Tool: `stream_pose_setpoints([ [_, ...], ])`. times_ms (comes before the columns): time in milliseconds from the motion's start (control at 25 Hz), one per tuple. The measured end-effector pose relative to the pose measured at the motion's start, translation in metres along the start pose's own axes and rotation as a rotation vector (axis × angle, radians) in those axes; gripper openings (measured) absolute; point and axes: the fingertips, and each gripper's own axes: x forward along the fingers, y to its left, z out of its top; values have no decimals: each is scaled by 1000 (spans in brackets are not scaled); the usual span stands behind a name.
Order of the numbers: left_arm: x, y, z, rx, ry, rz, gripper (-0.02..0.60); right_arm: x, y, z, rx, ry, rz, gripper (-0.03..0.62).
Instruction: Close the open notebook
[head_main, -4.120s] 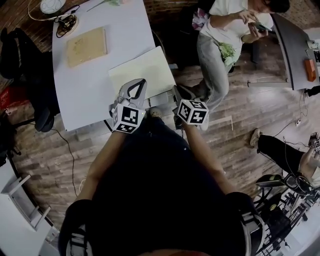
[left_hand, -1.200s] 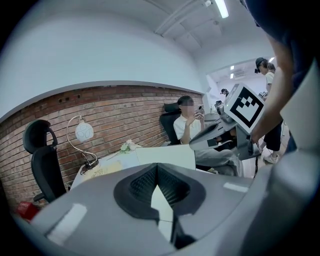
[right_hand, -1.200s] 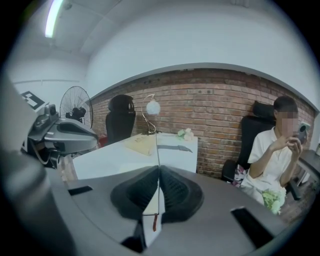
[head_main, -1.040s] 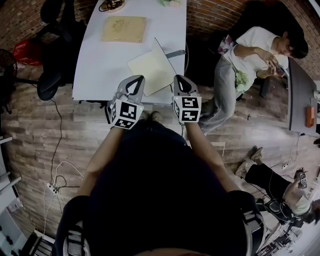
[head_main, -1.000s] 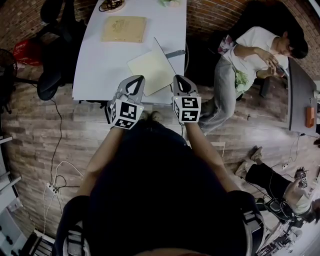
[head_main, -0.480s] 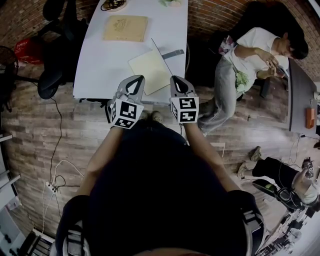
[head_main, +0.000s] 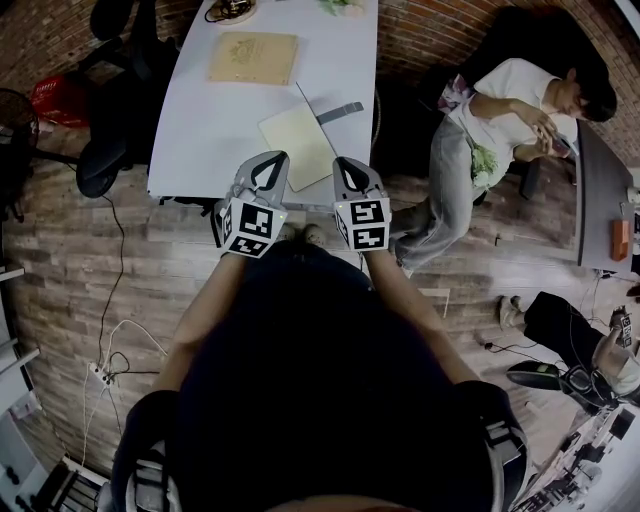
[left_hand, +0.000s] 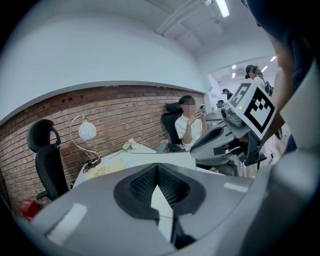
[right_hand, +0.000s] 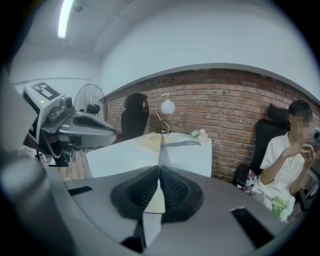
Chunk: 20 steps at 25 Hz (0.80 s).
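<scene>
Notebook (head_main: 293, 143) cover stands pinched in right claw (head_main: 341, 164)

- Office workroom: brick wall (left_hand: 125, 107), ceiling strip lights (left_hand: 221, 7).
- White table (head_main: 200, 120), desk lamp (left_hand: 86, 131) at its far edge; black swivel chair (left_hand: 45, 150) beside.
- Plank floor (head_main: 80, 260), trailing cables (head_main: 125, 290) (seated person (head_main: 490, 110) nearby).

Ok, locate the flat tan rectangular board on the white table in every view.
Head view: the flat tan rectangular board sits at top, left of centre, at the white table's far end.
Left gripper view: the board is left of centre, lowish.
Right gripper view: the board is central, partly behind the notebook's raised leaf.
Shared landmark: the white table beneath it.
</scene>
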Motion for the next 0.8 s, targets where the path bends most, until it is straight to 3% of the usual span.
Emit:
stream_pose_setpoints([
  [800,-7,11,-8,-16,15,39,-5,18,26,-1,-99,22,61,21],
])
